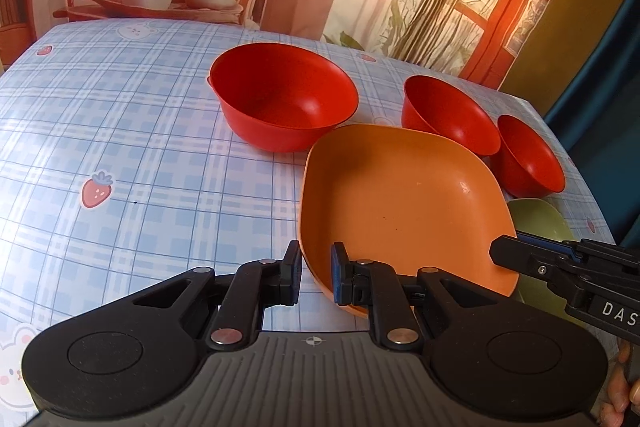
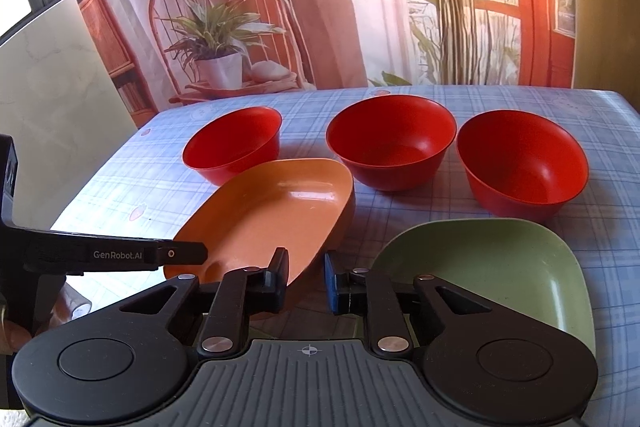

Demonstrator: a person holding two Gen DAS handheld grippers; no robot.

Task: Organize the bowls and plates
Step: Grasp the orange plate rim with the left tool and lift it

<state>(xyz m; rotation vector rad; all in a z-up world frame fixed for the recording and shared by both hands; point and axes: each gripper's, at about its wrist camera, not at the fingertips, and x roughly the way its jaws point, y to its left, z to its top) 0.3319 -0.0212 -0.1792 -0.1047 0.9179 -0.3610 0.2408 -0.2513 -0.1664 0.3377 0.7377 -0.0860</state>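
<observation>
An orange square plate is tilted, its near rim between the jaws of my left gripper, which stands a little open around that rim. It also shows in the right wrist view, raised off the table. A green plate lies flat at the front right, partly showing in the left view. My right gripper is open and empty, between the orange and green plates; it shows at the right edge of the left view. Three red bowls stand upright behind.
The table wears a blue plaid cloth with strawberry prints. A printed backdrop hangs behind the far edge. The table's right edge runs close to the small bowls.
</observation>
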